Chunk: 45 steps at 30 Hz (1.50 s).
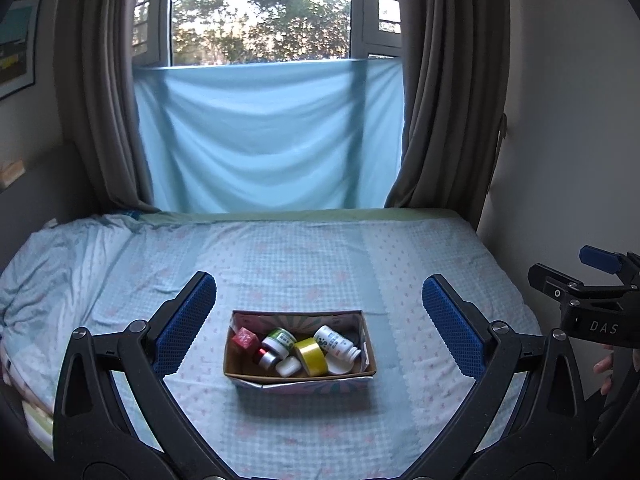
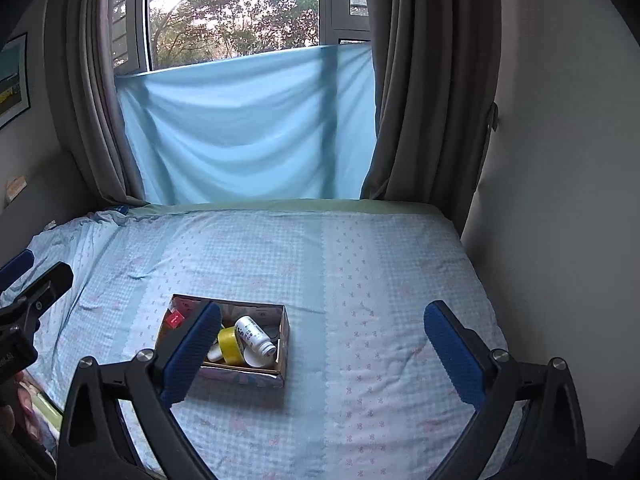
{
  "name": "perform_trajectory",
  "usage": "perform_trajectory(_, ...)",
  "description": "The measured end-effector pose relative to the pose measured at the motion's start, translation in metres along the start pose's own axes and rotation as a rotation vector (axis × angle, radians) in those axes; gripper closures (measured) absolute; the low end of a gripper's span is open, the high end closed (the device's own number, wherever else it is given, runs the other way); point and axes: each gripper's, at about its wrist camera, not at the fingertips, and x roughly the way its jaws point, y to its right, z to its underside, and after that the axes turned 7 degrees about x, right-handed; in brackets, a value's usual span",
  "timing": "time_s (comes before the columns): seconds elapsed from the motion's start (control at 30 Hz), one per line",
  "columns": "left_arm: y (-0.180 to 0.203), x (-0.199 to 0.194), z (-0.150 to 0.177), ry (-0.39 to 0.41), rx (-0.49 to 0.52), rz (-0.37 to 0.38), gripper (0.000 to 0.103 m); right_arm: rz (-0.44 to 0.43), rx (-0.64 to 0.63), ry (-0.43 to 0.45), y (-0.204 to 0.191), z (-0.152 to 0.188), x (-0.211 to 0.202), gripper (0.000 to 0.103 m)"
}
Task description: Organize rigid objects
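Note:
A small cardboard box [image 1: 244, 372] sits on the bed. It holds a red cube [image 1: 245, 338], a green-labelled white jar [image 1: 279, 340], a yellow tape roll [image 1: 311, 354], a white bottle [image 1: 335, 343] lying on its side, a small metal cylinder [image 1: 267, 359] and a white cap [image 1: 289, 367]. My left gripper [image 1: 320, 322] is open and empty, held above and in front of the box. My right gripper [image 2: 322, 346] is open and empty, to the right of the box [image 2: 280, 364]; its left finger [image 2: 192, 352] hides part of the box. The right gripper also shows at the left wrist view's right edge [image 1: 592, 292].
The bed [image 1: 320, 248] has a pale blue patterned sheet, rumpled at the left. Grey curtains and a window with a blue cloth [image 1: 268, 136] stand behind it. A white wall [image 2: 560, 160] runs along the bed's right side.

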Motion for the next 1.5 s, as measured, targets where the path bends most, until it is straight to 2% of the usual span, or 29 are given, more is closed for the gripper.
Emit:
perform_trajectory(0.3, 0.0081, 0.0029, 0.0042, -0.008, -0.001, 0.001, 0.0, -0.001, 0.004, 0.028, 0.0069, -0.0015, -0.0073, 0.002)
perform_trajectory(0.9, 0.0111, 0.0062, 0.0035, -0.002, 0.01, -0.028, 0.0, 0.001, 0.008, 0.023, 0.0111, -0.0054, -0.0047, 0.002)
perform_trajectory(1.5, 0.0067, 0.0078, 0.0053, 0.021, -0.006, -0.026, 0.0, 0.002, 0.015, 0.033, 0.0097, -0.0093, -0.0037, 0.002)
